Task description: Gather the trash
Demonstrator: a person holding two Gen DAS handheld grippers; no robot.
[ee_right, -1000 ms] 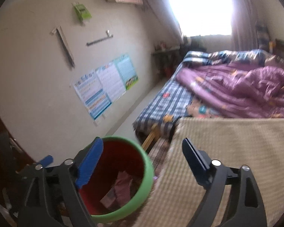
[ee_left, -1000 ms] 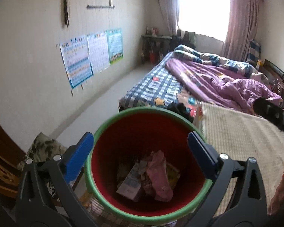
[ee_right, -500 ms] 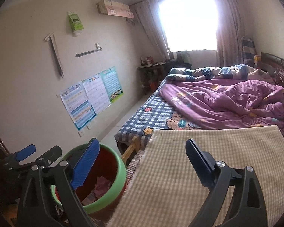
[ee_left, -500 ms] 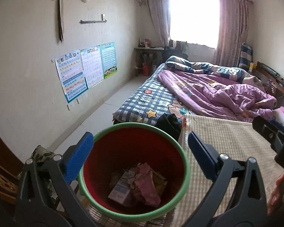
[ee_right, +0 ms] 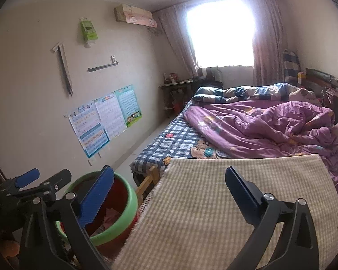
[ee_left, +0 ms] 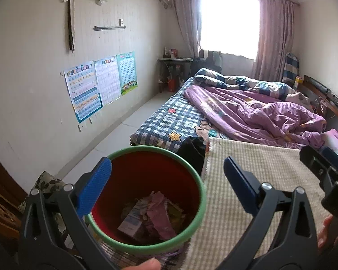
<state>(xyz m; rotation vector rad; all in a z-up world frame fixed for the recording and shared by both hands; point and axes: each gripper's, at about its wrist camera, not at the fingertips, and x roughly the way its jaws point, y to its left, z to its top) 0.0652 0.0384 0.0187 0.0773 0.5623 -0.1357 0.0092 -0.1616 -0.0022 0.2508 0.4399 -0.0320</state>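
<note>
A red trash bin with a green rim (ee_left: 192,176) sits low in the left wrist view, beside a beige checked cloth surface (ee_left: 259,175). Inside lie a white and blue carton (ee_left: 129,223) and a crumpled pink wrapper (ee_left: 160,216). My left gripper (ee_left: 167,185) is open and empty, above the bin's right side. The bin (ee_right: 126,209) shows at lower left in the right wrist view. My right gripper (ee_right: 169,194) is open and empty over the cloth surface (ee_right: 202,202).
A bed with a purple quilt (ee_left: 259,110) and a blue checked sheet (ee_left: 175,121) fills the room's right side. Posters (ee_left: 99,83) hang on the left wall. A small desk (ee_left: 175,67) stands by the window. A patterned cushion (ee_left: 45,182) lies left of the bin.
Both grippers have risen and tilted up, away from the bin. The bin now looks smaller and lower in both views, and more of the room shows.
</note>
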